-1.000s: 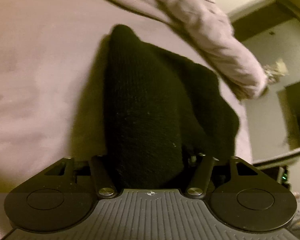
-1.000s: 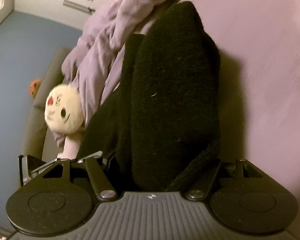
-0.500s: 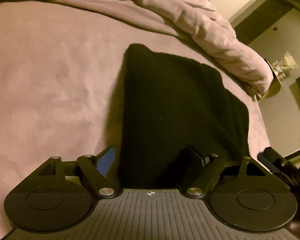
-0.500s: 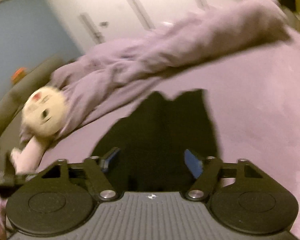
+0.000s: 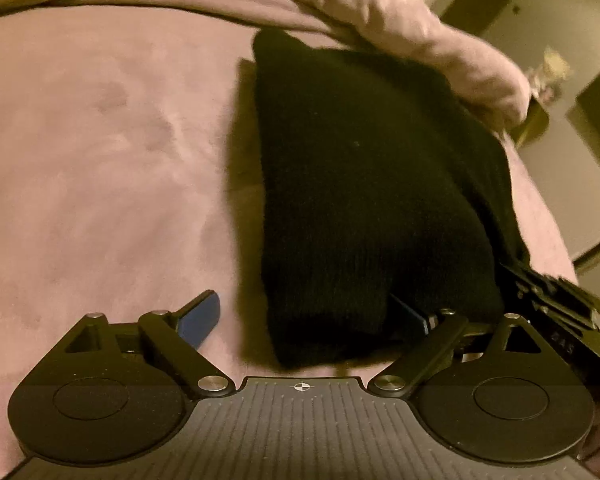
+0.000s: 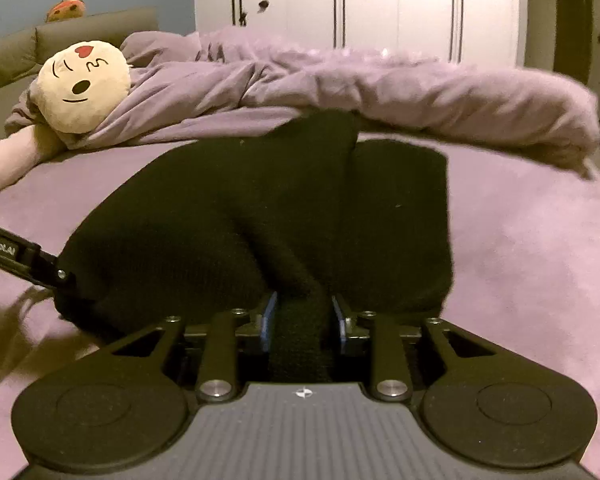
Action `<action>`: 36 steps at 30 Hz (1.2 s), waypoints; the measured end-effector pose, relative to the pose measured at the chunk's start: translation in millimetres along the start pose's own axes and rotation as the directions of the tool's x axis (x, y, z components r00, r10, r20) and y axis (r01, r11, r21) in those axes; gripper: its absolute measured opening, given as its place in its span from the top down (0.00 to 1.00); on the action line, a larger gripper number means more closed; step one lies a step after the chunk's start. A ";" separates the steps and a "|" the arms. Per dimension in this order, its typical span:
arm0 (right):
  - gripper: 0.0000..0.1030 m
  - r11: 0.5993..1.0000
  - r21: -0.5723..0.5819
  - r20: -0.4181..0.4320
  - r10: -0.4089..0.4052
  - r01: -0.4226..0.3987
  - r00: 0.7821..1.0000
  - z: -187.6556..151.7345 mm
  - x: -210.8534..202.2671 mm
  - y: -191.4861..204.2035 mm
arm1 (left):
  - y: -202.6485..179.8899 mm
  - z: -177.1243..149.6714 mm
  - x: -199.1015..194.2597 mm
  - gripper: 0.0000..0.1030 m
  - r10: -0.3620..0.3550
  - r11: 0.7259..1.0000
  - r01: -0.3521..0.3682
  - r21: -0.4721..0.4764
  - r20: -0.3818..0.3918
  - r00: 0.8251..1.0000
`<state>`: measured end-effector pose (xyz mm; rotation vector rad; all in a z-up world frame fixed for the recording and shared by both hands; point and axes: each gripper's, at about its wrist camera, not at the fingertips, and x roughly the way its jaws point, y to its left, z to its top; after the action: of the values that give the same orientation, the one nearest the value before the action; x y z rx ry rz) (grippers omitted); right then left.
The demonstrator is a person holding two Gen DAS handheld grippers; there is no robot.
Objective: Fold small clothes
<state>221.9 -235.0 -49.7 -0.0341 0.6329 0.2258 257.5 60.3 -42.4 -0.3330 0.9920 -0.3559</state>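
Black knit garment point(image 5: 364, 200) flat on purple bedsheet point(image 5: 100, 160), bunched duvet point(image 6: 380, 80) at its 12 o'clock. Left gripper point(image 5: 304, 320) just spread wide, letting go. Right gripper point(image 6: 302, 320) just narrowing onto near fold ridge; firm pinch uncertain. Mid-fold judged; next needs secure pinch.

Rumpled duvet point(image 6: 380, 84); plush toy point(image 6: 82, 86); wardrobe point(image 6: 380, 4)

Black knit garment point(image 6: 260, 208) on bed point(image 6: 540, 248).

Dim, warm yellowish indoor light, soft motion blur, heavy fisheye bending at the edges, murky shadows.
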 end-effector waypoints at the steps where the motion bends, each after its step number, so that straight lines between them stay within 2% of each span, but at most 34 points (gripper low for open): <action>1: 0.68 1.000 0.017 0.011 -0.019 0.018 1.000 -0.7 -4.9 0.4 | -1.5 -8.9 -6.4 0.08 0.007 1.000 -0.007 0.007 0.019 1.000; 4: 0.66 0.996 0.075 0.033 -0.050 0.048 0.998 -14.6 -44.4 7.7 | -19.4 -46.9 -25.7 0.09 0.079 0.991 -0.083 0.109 0.037 0.996; 6: 0.66 0.993 0.089 0.003 -0.080 0.079 0.997 -28.6 -66.2 19.8 | -35.0 -74.7 -44.5 0.07 0.113 0.982 -0.121 0.146 0.060 0.992; 8: 0.61 0.988 0.122 -0.041 -0.094 0.098 0.995 -44.4 -86.7 30.0 | -46.7 -103.1 -62.0 0.05 0.129 0.980 -0.134 0.148 0.047 0.991; 10: 0.45 0.978 0.177 -0.095 -0.097 0.113 0.991 -60.9 -103.8 36.9 | -53.0 -124.1 -72.5 0.05 0.152 0.980 -0.150 0.130 -0.003 0.988; 11: 0.41 0.973 0.199 -0.121 -0.091 0.114 0.988 -69.4 -113.0 41.6 | -55.6 -132.2 -76.9 0.05 0.164 0.979 -0.160 0.128 -0.020 0.986; 12: 0.34 0.972 0.203 -0.142 -0.090 0.118 0.986 -75.8 -119.2 46.5 | -58.5 -138.7 -81.7 0.05 0.176 0.977 -0.172 0.129 -0.023 0.984; 14: 0.26 0.975 0.177 -0.172 -0.100 0.131 0.980 -82.9 -126.0 58.9 | -63.0 -145.0 -90.2 0.03 0.200 0.972 -0.197 0.130 -0.011 0.980; 18: 0.05 0.978 0.134 -0.209 -0.129 0.160 0.969 -83.1 -134.7 78.4 | -70.3 -143.9 -103.8 0.02 0.230 0.966 -0.230 0.118 0.013 0.973; 22: 0.04 0.973 0.132 -0.189 -0.161 0.188 0.969 -69.6 -146.5 87.0 | -80.6 -138.3 -114.9 0.01 0.260 0.955 -0.265 0.133 0.048 0.964; 26: 0.04 0.963 0.123 -0.221 -0.210 0.241 0.952 -57.9 -141.6 89.7 | -84.9 -134.3 -111.3 0.01 0.301 0.939 -0.304 0.159 0.039 0.953; 36: 0.04 0.963 0.139 -0.229 -0.196 0.232 0.953 -49.0 -134.9 89.0 | -85.4 -125.0 -106.8 0.01 0.345 0.927 -0.344 0.149 0.021 0.938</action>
<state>68.2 -180.0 -6.3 0.0324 0.8547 -0.0429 85.4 16.9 10.9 -0.0164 1.0019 -0.1092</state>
